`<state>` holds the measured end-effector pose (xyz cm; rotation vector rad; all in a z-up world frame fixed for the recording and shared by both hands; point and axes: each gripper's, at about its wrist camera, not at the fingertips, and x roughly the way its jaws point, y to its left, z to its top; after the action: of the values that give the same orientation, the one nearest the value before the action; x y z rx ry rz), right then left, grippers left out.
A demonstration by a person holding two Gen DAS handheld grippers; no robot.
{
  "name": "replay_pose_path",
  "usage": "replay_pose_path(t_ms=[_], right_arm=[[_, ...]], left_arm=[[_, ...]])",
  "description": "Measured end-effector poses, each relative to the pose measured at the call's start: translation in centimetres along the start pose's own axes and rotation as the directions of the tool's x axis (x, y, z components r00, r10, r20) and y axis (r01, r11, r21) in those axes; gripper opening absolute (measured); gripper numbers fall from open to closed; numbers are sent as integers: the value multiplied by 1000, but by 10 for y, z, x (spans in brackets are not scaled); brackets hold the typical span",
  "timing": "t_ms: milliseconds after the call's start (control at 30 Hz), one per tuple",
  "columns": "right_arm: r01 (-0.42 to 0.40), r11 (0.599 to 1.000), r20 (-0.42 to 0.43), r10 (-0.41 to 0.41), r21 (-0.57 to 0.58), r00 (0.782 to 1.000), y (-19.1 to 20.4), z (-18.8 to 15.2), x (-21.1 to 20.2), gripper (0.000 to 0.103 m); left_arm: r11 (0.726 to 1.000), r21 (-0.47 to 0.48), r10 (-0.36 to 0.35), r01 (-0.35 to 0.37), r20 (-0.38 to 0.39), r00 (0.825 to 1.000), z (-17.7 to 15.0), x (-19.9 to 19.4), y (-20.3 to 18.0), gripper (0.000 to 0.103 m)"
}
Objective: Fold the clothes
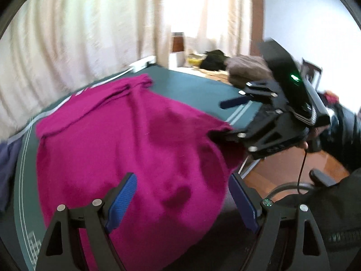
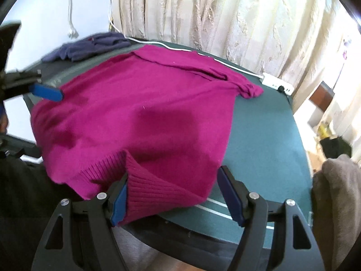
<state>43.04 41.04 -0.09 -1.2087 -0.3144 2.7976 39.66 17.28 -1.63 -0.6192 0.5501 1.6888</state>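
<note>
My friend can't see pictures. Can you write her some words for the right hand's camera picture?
A bright magenta sweater lies spread on a green table, its ribbed hem nearest the camera. The right gripper is open around that hem, and the left gripper reaches in from the left edge. A purple garment and cream curtains sit behind.

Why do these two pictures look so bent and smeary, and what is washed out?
Both views curve from the fisheye lens, with black corners. Left wrist view: motion blur smears the right gripper and curtains; the window glare bleaches them. Right wrist view: sharper, the magenta sweater shows its ribbing, with soft shadows.
</note>
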Motion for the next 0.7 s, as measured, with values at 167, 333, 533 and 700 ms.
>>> replay_pose_path(t_ms=[167, 333, 533, 700], right_arm=[[87, 994, 45, -90, 69, 995, -11, 7, -10, 76], [154, 970, 106, -176, 188, 979, -29, 11, -29, 76], [271, 925, 138, -315, 268, 939, -44, 7, -42, 76], [311, 873, 141, -385, 376, 912, -64, -1, -54, 75]], left_arm=[[997, 32, 76, -76, -24, 997, 13, 20, -18, 85], [978, -44, 200, -205, -96, 975, 11, 35, -5, 85], [904, -97, 402, -416, -132, 906, -9, 22, 20, 85], [801, -174, 548, -573, -173, 818, -42, -12, 52, 85]])
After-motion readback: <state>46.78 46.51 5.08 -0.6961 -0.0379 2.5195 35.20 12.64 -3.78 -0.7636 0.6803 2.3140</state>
